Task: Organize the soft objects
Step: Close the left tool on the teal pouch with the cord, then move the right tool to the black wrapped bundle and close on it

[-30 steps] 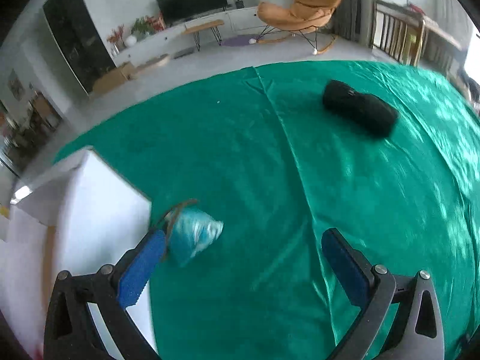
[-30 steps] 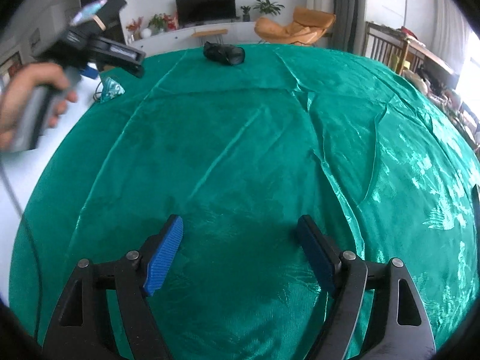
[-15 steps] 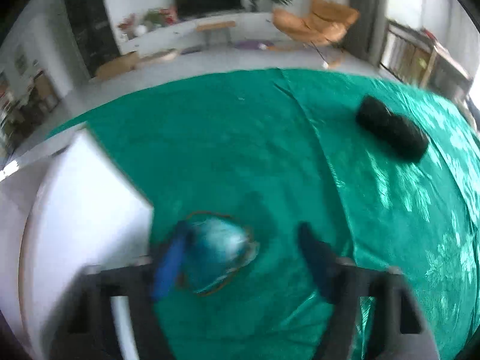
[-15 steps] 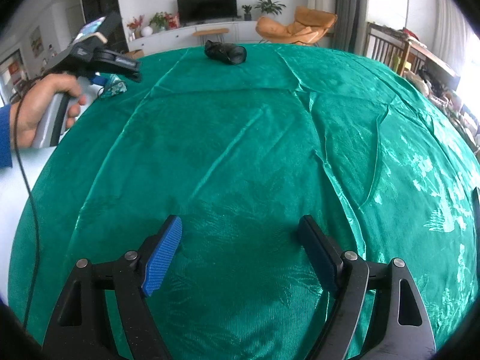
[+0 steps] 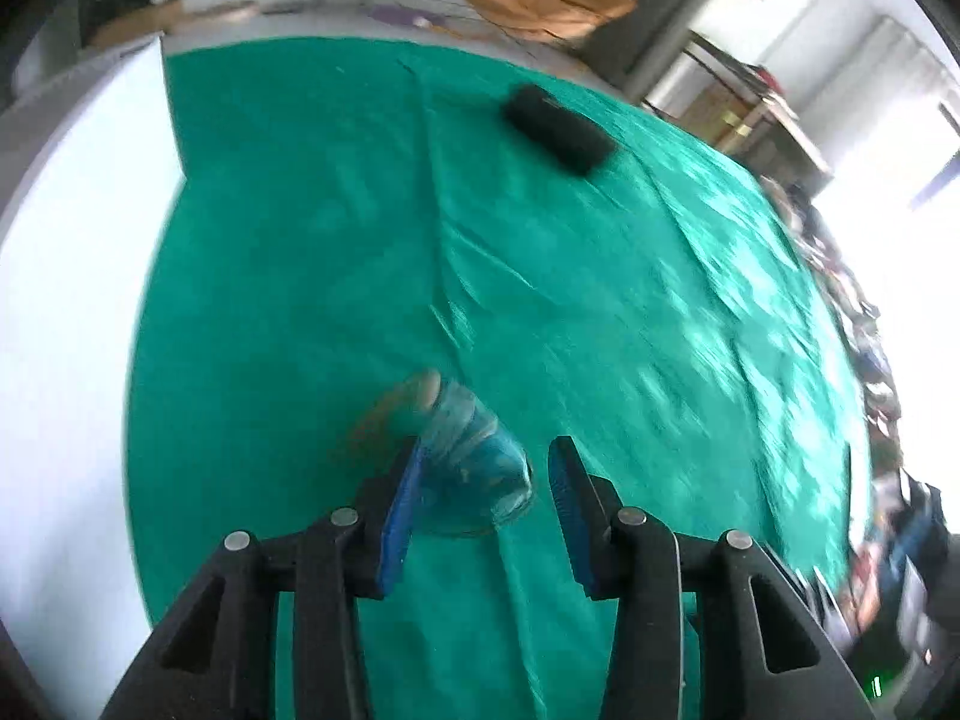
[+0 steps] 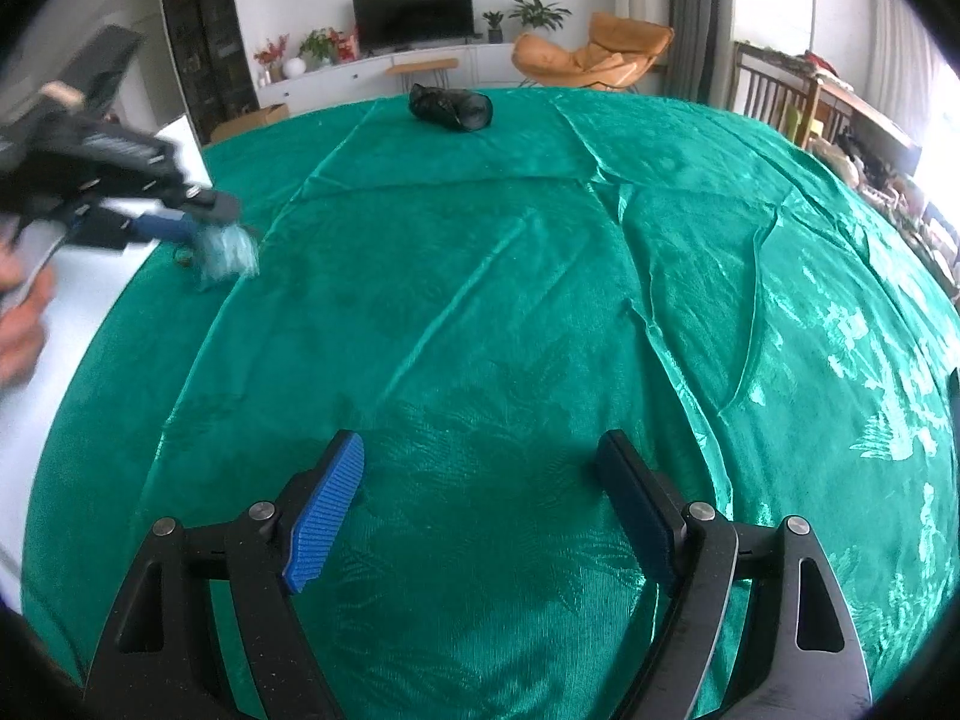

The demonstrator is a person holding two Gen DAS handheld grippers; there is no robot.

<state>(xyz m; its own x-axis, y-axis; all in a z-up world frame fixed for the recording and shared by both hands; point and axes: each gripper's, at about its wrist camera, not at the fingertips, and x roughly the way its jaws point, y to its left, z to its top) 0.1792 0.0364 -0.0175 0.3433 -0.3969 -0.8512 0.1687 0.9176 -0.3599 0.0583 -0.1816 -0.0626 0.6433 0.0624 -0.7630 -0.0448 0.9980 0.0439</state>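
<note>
Left wrist view is pretty smeared, but the left tongs (image 5: 486, 480) have just been closing around a small light-blue soft pouch (image 5: 474, 468) with a brownish loop. The left pad touches it, the right pad still shows a gap, so no real grip. It lies on the green cloth of the table (image 5: 288, 252), near the cloth's left edge; which way it points, I can't tell. A black roll-shaped bag (image 5: 558, 129) lies far off, long axis running diagonally.

Right wrist view: the right tongs (image 6: 480, 504) hover wide open, holding nothing, over the cloth. The pouch (image 6: 225, 258) sits at the far left under the other tool, and the black bag (image 6: 450, 108) lies crosswise at the far edge.
</note>
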